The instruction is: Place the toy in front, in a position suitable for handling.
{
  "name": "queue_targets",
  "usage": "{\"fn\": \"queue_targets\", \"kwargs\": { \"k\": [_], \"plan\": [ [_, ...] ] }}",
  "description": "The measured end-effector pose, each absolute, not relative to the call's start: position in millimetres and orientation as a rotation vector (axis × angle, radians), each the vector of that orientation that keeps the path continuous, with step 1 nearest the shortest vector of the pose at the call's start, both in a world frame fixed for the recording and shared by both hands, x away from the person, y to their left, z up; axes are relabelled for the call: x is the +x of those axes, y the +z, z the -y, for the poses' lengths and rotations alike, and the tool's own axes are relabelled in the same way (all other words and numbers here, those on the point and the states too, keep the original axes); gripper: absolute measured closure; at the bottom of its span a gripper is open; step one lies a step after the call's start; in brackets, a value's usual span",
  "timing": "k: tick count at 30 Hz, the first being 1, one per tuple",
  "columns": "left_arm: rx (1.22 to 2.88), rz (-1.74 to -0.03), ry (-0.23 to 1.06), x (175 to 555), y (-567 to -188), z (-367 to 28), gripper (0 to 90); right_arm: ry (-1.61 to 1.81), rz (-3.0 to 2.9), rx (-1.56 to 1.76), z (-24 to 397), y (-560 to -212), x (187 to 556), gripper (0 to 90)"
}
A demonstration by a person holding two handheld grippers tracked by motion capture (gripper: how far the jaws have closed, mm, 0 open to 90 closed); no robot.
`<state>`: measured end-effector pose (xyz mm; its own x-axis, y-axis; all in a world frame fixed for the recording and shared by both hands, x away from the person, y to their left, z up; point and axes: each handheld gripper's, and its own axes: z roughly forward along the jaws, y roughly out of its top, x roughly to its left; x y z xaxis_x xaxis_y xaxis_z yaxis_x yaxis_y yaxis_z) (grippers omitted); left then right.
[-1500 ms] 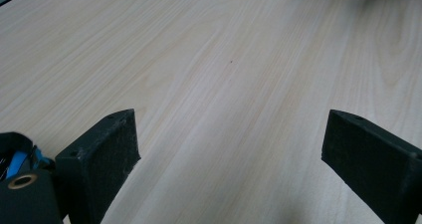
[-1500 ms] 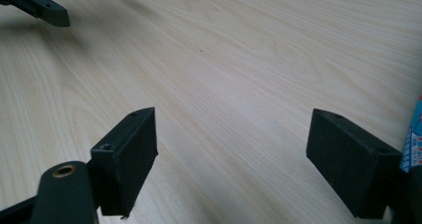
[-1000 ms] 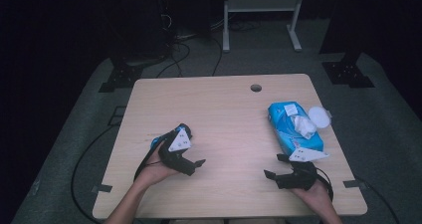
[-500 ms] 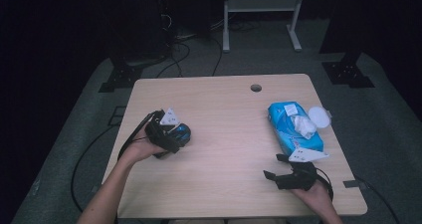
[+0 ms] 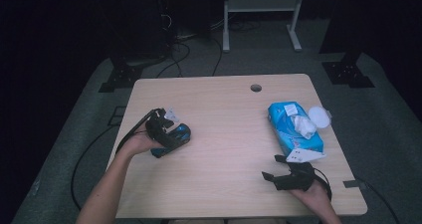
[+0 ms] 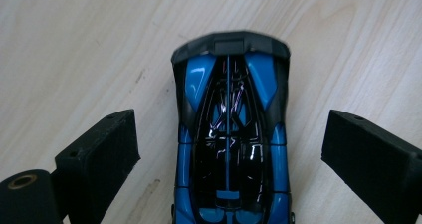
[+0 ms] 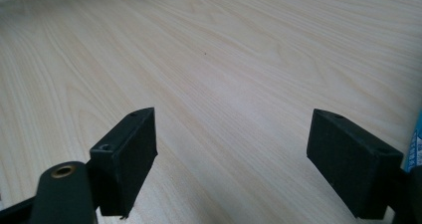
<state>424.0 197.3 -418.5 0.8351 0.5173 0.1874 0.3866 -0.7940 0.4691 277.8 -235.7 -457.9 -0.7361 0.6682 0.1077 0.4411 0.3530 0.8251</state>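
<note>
High view, table: the pale wooden rectangular table (image 5: 224, 129) has a broad bare stretch across its middle, from the round cable hole (image 5: 256, 88) near the far edge to the near edge.
Left side: the left gripper (image 5: 166, 134) sits near the table's left edge, held by the person's left hand (image 5: 142, 143), its cable looping off over that edge.
Left gripper view: the glossy blue and black toy car (image 6: 230, 134) lies on the wood between the two black jaws, which stand spread wide with a gap on each side of the car, touching neither flank.
Centre: bare wood separates the two grippers, which are well apart.
Right gripper: the right gripper (image 5: 278, 176) rests by the near right corner, jaws parted wide over bare wood, gripping nothing.
Right side clutter: a blue soft pack of wipes (image 5: 291, 129) lies just beyond the right gripper, with a white crumpled tissue (image 5: 303, 125) on it and a round white lid (image 5: 319, 117) beside it near the right edge.
</note>
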Motion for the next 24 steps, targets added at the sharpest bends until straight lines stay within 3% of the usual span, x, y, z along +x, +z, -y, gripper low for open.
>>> {"fn": "queue_targets", "kwargs": {
  "k": [18, 24],
  "plan": [
    [2.736, -0.717, 0.338, 436.9, -440.2, -196.8, 6.1, 1.324, -2.383, 0.995, 233.9, -458.6, 277.8, 18.9],
    [2.746, -0.725, 0.309, 439.3, -444.5, -196.5, 11.1, 1.319, -2.389, 0.992, 233.9, -458.6, 277.9, 18.9]
  ]
}}
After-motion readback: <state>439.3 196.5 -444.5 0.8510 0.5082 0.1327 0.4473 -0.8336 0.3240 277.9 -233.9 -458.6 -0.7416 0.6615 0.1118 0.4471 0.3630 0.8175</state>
